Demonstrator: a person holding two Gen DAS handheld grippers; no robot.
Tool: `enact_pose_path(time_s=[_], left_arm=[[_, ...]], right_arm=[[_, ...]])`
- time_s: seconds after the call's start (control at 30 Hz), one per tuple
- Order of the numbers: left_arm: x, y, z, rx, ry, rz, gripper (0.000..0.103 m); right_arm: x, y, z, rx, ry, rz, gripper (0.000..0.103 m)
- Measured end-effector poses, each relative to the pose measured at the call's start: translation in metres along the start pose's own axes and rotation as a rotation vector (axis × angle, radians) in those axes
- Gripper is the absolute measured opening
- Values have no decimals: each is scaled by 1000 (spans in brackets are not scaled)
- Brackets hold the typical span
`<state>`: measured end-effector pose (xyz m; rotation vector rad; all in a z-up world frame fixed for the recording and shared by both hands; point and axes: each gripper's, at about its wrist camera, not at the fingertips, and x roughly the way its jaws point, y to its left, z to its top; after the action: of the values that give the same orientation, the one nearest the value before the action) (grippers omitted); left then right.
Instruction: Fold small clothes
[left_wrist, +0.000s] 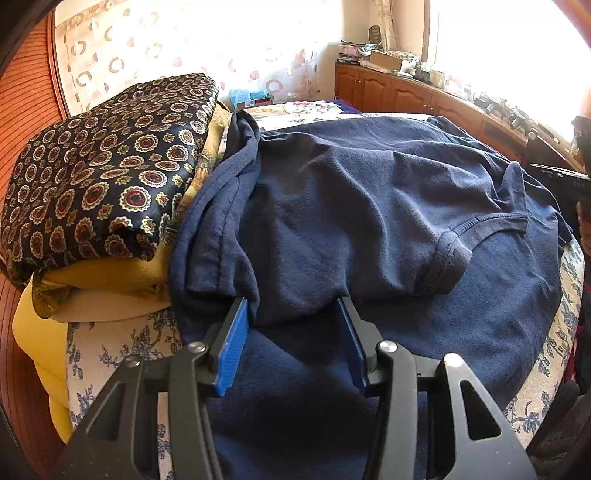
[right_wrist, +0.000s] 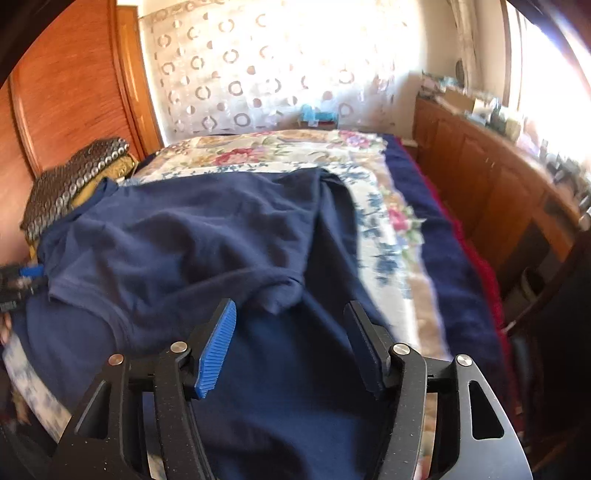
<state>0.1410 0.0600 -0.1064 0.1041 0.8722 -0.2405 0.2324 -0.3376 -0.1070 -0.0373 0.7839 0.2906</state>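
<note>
Shirt (left_wrist: 369, 206) beneath left tongs (left_wrist: 291, 306), unclamped

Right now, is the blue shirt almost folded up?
Partly. One fold looks done: the navy shirt lies doubled over on the bed, collar showing. Both the left gripper and right gripper stand open, gripping nothing. It isn't yet a small bundle like the folded pile beside it.

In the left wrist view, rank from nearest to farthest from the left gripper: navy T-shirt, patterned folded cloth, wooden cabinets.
1. Navy T-shirt: directly at the left gripper.
2. Patterned folded cloth: left, atop yellow bedding.
3. Wooden cabinets: far right, under the window.
</note>
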Motion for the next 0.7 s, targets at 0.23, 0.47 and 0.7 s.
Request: enact_pose_path(time_s=[0.23, 0.47, 0.7], left_arm=[[0, 1, 0, -2, -1, -1, 48], [0, 0, 0, 0, -1, 1, 48], [0, -1, -1, -14, -2, 12, 49]], right_arm=[[31, -8, 19, 153, 29, 49, 63], [47, -3, 14, 123, 85, -16, 64], [53, 12, 9, 38, 77, -90, 65]])
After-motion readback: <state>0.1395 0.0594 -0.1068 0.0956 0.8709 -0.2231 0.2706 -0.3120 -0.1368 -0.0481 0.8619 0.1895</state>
